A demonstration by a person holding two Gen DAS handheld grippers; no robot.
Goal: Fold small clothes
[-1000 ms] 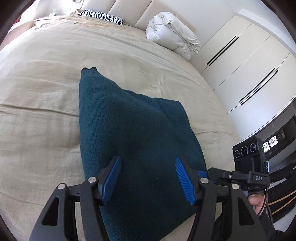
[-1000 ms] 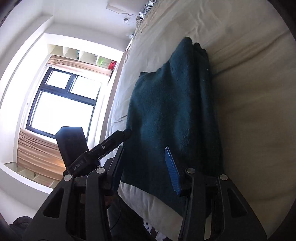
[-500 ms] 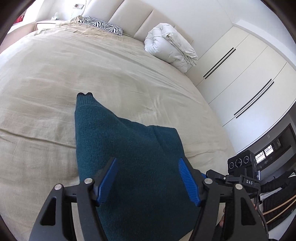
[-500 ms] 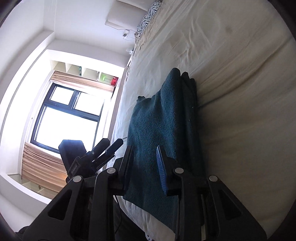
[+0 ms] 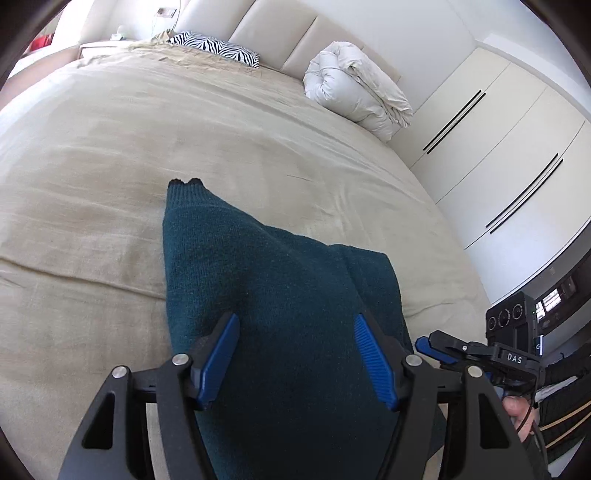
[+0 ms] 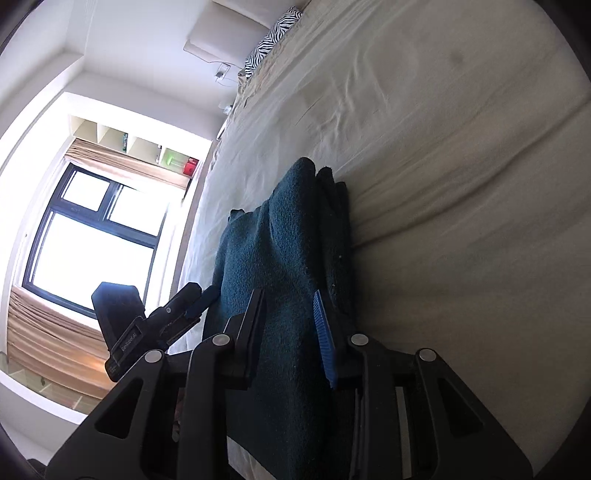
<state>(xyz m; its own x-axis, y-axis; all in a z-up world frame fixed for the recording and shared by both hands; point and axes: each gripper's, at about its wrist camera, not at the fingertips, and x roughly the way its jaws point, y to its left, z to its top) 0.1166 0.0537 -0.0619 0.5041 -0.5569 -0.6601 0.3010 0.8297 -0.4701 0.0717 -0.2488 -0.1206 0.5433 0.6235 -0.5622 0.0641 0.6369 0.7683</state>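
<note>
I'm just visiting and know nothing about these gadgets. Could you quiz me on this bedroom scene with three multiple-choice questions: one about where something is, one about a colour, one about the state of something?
1. Where does the zebra-striped pillow lie?
A. at the far end of the bed, by the headboard
B. on top of the sweater
C. on the floor

2. What colour is the sweater?
A. bright red
B. dark teal
C. white

3. How does the left gripper stand?
A. clamped tight on a pillow
B. jaws apart, above the sweater
C. holding a cup

Answers:
1. A: the pillow sits at the far edge of the beige bed cover, against the padded headboard.
2. B: the knit is dark blue-green against the beige.
3. B: its blue pads stand wide apart with the sweater showing between them, neither visibly pressing.
</note>
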